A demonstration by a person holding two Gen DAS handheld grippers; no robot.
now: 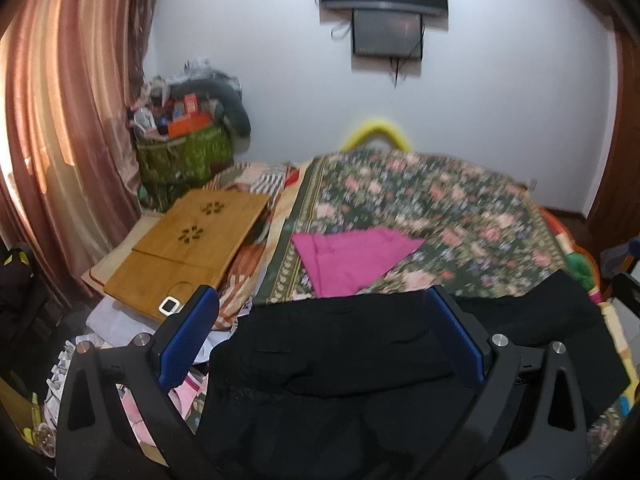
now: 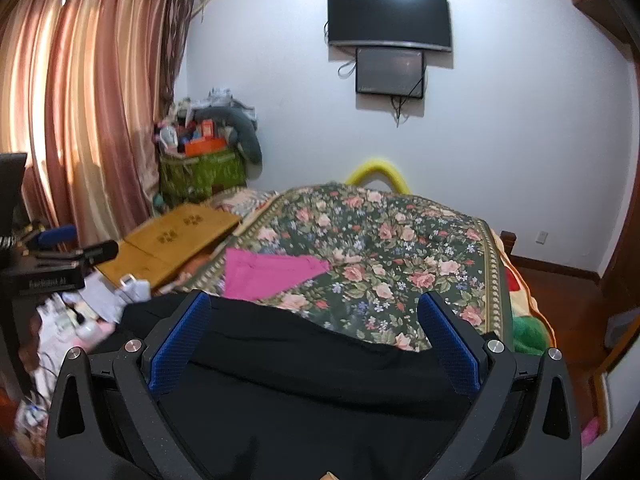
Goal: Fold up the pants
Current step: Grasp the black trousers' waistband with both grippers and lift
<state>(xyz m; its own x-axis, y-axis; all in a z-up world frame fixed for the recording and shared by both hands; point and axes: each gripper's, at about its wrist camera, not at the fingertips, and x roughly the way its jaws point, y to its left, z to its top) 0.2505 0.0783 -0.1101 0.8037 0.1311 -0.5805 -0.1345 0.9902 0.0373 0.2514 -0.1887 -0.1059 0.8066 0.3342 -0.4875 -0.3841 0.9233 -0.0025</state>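
Black pants (image 1: 340,352) lie on the near end of a bed with a floral cover (image 1: 440,208). My left gripper (image 1: 324,300) is open, its blue pads wide apart above the pants, with cloth spread between and below them. In the right wrist view the pants (image 2: 300,380) fill the foreground. My right gripper (image 2: 314,304) is open above their far edge, nothing between the pads. A pink folded cloth (image 1: 352,258) lies on the cover beyond the pants; it also shows in the right wrist view (image 2: 268,274).
A wooden lap tray (image 1: 188,240) lies at the left of the bed beside papers and clutter. A green bag (image 1: 184,156) full of items stands in the corner by pink curtains (image 1: 68,120). A TV (image 2: 390,16) hangs on the far wall. Wooden floor (image 2: 568,300) shows at right.
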